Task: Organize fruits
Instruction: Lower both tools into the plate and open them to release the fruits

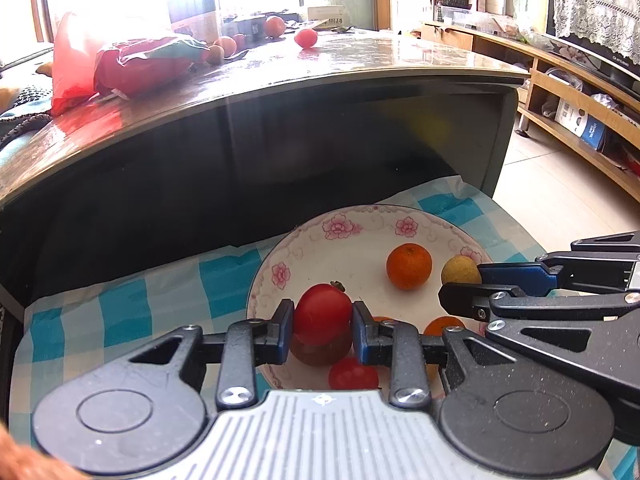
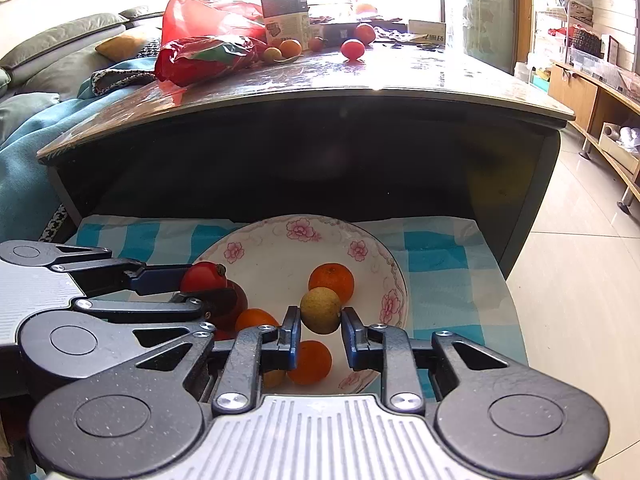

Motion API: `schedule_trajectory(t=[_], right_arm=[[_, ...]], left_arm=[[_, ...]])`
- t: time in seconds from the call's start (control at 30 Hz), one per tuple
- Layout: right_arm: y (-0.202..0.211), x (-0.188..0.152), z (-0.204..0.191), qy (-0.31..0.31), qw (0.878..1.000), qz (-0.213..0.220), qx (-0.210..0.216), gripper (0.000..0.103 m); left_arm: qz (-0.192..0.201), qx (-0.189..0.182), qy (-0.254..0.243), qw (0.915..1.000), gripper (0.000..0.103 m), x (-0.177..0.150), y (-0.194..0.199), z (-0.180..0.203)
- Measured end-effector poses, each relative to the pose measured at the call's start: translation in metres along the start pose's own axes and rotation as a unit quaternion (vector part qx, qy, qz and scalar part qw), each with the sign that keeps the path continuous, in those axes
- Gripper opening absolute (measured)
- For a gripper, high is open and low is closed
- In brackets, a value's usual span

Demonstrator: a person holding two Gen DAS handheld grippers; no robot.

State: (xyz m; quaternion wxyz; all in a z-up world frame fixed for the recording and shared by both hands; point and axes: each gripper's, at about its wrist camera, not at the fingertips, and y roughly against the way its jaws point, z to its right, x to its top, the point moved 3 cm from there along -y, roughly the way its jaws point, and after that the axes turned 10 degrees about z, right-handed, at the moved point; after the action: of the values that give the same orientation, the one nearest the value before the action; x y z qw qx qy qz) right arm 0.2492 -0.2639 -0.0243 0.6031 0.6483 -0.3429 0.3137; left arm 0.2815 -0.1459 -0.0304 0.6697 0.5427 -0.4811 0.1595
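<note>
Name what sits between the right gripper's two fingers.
A yellow-green fruit, held over the flowered bowl by the right gripper; the right wrist view shows it.

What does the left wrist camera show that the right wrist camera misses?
Only the left wrist view shows a small red tomato at the bowl's near edge and a lace curtain. Only the right wrist view shows grey sofa cushions. Both show the floral bowl, the left gripper shut on a red tomato, and the right gripper holding a yellow-green fruit.
</note>
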Motion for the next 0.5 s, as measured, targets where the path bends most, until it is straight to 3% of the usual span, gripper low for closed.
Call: schedule_trajectory(t=[0.5], right_arm=[[-0.013, 0.0, 0.005, -0.018, 1.0, 0.004, 0.005, 0.02]], left_arm=[[0.0, -0.011, -0.003, 0.9999, 0.038, 0.002, -0.014, -0.002]])
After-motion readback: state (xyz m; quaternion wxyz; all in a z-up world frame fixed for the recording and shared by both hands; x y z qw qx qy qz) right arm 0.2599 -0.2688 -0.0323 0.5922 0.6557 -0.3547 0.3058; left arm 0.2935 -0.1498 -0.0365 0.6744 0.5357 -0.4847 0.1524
